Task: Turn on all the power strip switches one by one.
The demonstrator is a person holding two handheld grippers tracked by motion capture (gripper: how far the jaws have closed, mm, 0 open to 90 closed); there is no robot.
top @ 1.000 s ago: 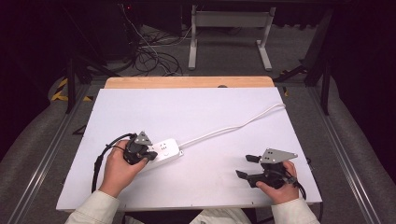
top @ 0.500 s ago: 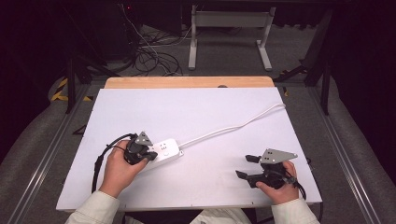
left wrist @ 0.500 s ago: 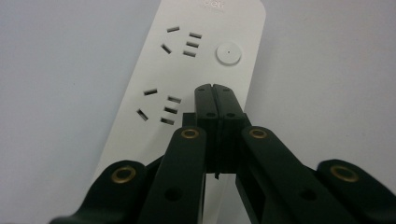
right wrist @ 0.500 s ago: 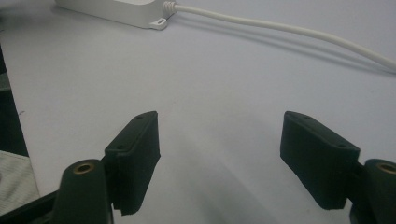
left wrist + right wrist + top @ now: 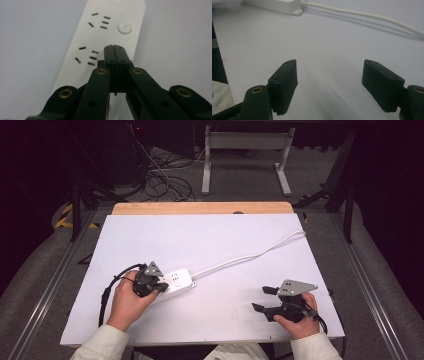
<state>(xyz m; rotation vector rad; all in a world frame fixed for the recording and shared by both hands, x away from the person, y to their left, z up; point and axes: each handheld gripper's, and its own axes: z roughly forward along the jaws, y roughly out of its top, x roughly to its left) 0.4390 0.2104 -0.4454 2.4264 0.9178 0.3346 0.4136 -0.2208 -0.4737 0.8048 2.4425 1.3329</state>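
A white power strip [image 5: 176, 281] lies on the white table top [image 5: 210, 245], its white cable [image 5: 250, 255] running up to the far right edge. My left gripper [image 5: 162, 287] rests over the strip's near end. In the left gripper view its jaws are pressed together above the power strip [image 5: 105, 32], beside two socket groups and a round button [image 5: 125, 27], with nothing between them. My right gripper [image 5: 264, 299] sits low at the front right, apart from the strip. Its jaws stand wide apart over bare table; the right gripper [image 5: 329, 82] looks toward the strip's end [image 5: 279, 6] and cable [image 5: 367, 17].
The table's wooden far edge [image 5: 200, 208] borders a dark floor with tangled cables [image 5: 160, 180] and a white frame's legs [image 5: 245, 160]. A black cable [image 5: 107, 292] loops from my left gripper near the table's front left. Metal rails [image 5: 50, 285] run along both sides.
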